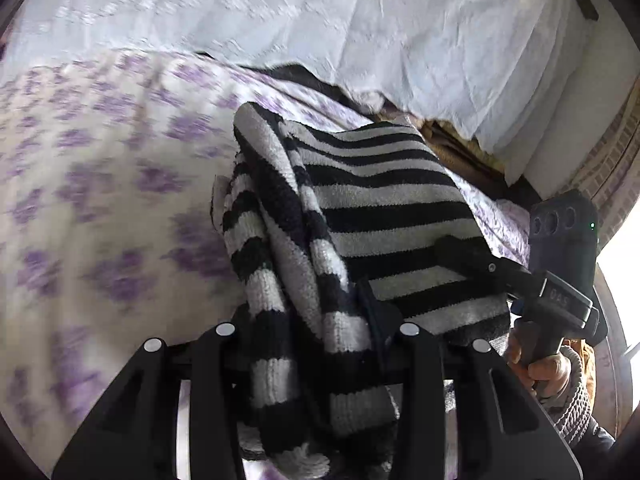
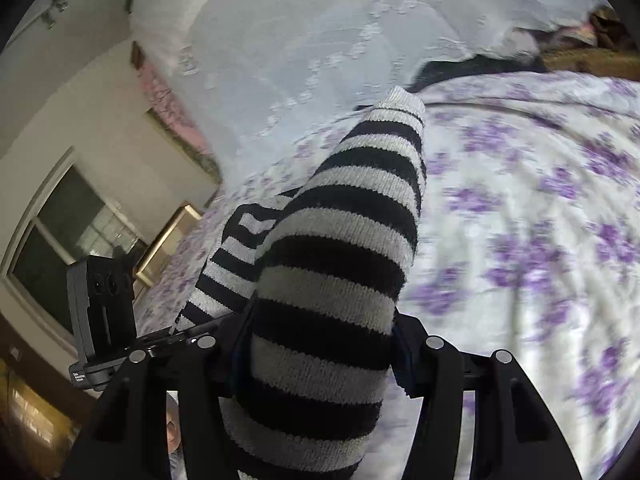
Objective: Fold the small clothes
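A black-and-white striped knit sweater (image 1: 372, 200) hangs lifted above a bed with a white sheet with purple flowers (image 1: 100, 200). My left gripper (image 1: 320, 344) is shut on a bunched fold of the sweater. The right gripper (image 1: 472, 260) shows in the left wrist view at the right, clamped on the sweater's other edge. In the right wrist view the striped sweater (image 2: 340, 248) fills the space between my right gripper's (image 2: 320, 352) fingers, which are shut on it. The left gripper's body (image 2: 104, 312) shows at the left.
A pale blue-white cover (image 1: 360, 20) lies across the far side of the bed. A dark garment (image 2: 460, 68) lies at the sheet's far edge. A window (image 2: 64, 236) and a cream wall are at the left in the right wrist view.
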